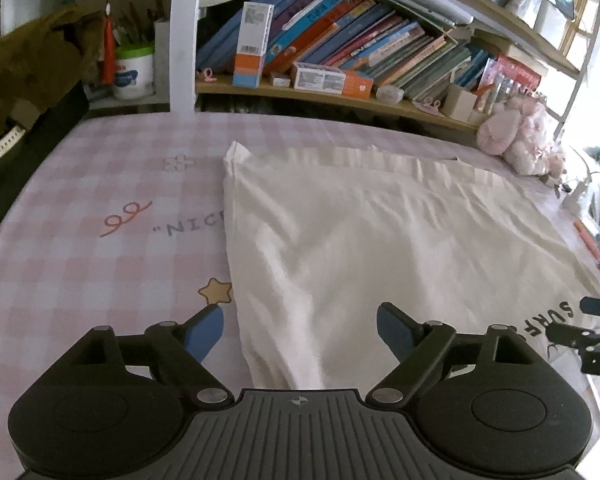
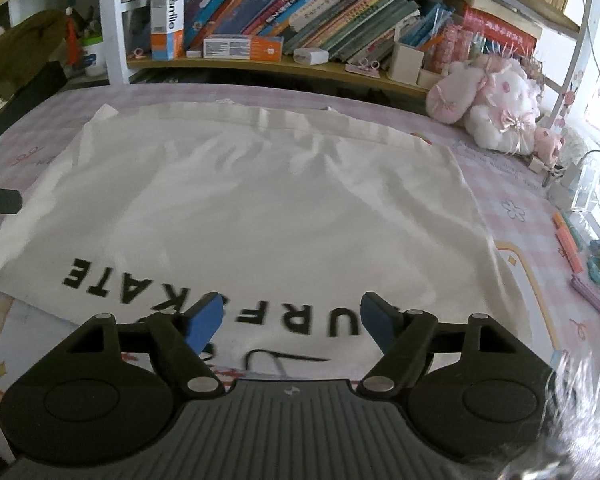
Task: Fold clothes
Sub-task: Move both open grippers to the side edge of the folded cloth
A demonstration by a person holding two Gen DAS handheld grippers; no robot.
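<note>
A white shirt [image 2: 260, 200] lies flat on the pink checked counter [image 1: 100, 240]. Both tongs, left [image 1: 300, 334] and right [image 2: 290, 320], gape wide and empty above its 6 o'clock edge.

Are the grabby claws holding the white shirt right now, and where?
No, nothing is held. The left gripper and the right gripper are both open, hovering over the near edge of the white shirt, which lies flat on the pink checked cloth.
</note>
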